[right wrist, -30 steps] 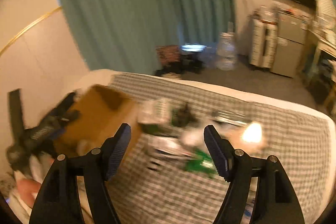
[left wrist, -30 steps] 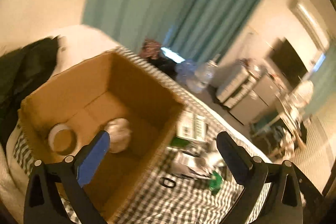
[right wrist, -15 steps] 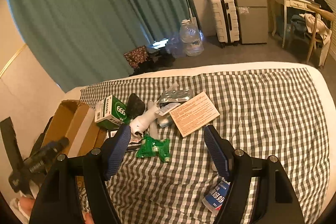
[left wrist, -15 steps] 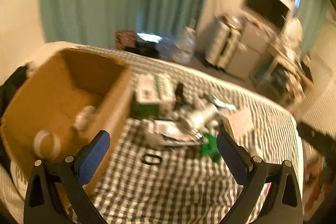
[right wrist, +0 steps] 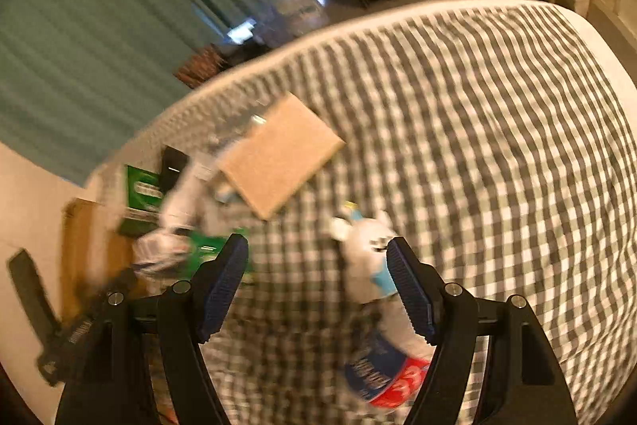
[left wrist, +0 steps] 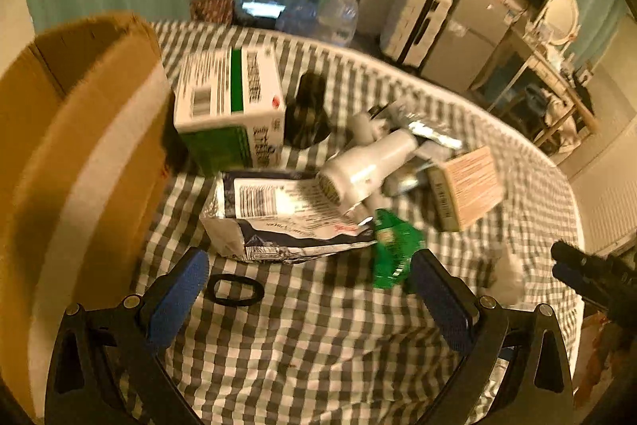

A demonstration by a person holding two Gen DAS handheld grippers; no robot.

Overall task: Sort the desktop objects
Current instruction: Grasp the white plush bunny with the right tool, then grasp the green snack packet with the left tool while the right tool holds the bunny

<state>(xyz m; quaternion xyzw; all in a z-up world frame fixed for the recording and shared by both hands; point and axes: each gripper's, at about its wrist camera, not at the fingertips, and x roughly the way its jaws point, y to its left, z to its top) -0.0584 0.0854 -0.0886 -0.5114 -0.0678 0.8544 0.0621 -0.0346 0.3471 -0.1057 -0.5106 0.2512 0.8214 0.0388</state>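
A pile of objects lies on the checked cloth (left wrist: 318,345): a white and green box (left wrist: 231,106), a black object (left wrist: 308,110), a white bottle-shaped thing (left wrist: 366,166), a labelled foil pouch (left wrist: 286,218), a green packet (left wrist: 394,249) and a tan box (left wrist: 469,186). A black ring (left wrist: 235,289) lies just inside my left gripper (left wrist: 310,289), which hangs open and empty above the cloth near the pouch. My right gripper (right wrist: 316,285) is open over a white tube (right wrist: 370,257) with a blue and red label; the tube lies close to its right finger, apart from the pads.
An open cardboard box (left wrist: 79,146) stands at the left of the pile, seen too in the right wrist view (right wrist: 83,237). Green curtains, water jugs, a suitcase and a desk stand beyond the far edge. The cloth to the right (right wrist: 497,126) is bare.
Both grippers have come down toward the cloth. The left view has swung from inside the cardboard box to the pile. The right gripper now hangs over the white tube.
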